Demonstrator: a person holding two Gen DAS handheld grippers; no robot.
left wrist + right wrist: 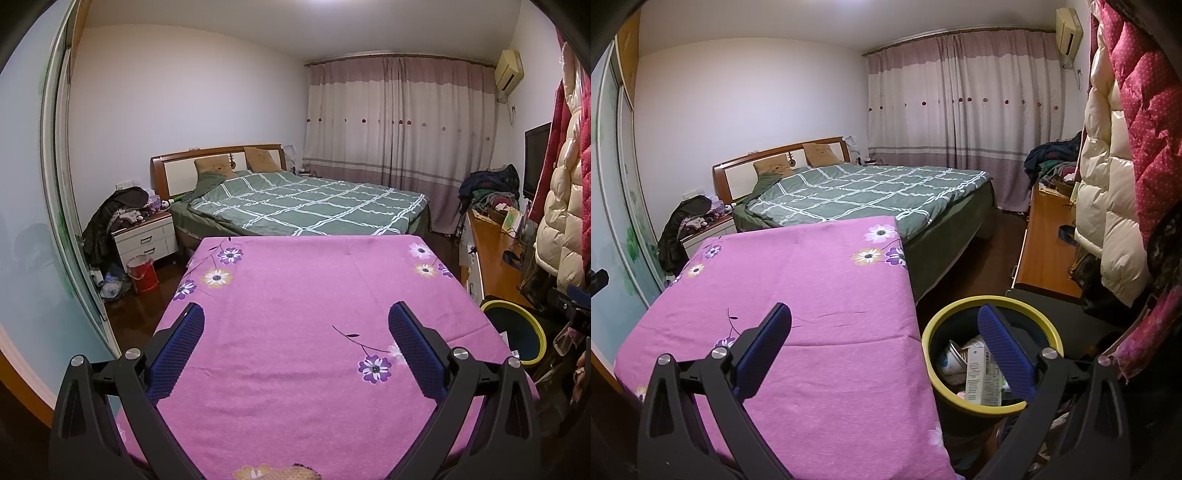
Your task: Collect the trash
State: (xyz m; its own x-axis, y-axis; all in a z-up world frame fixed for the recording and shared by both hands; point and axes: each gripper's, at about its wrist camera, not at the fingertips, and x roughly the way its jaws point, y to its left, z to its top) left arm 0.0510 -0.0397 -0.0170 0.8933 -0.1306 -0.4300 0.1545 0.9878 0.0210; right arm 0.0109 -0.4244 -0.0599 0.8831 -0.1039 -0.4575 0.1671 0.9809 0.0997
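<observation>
A dark trash bin with a yellow-green rim (1049, 328) stands on the floor at the right edge of the pink flowered table (812, 295). It holds a white carton (982, 380), a white cup (951, 360) and other scraps. My right gripper (886, 328) is open and empty, above the table's right edge, its right finger over the bin. My left gripper (295, 328) is open and empty above the pink table (295, 280). The bin (532, 325) shows at the right in the left wrist view.
A bed with a green checked cover (306, 206) lies behind the table. A nightstand (147, 236) piled with clothes and a red bucket (142, 273) stand at left. A wooden dresser (1045, 243) and hanging coats (1108, 206) line the right side.
</observation>
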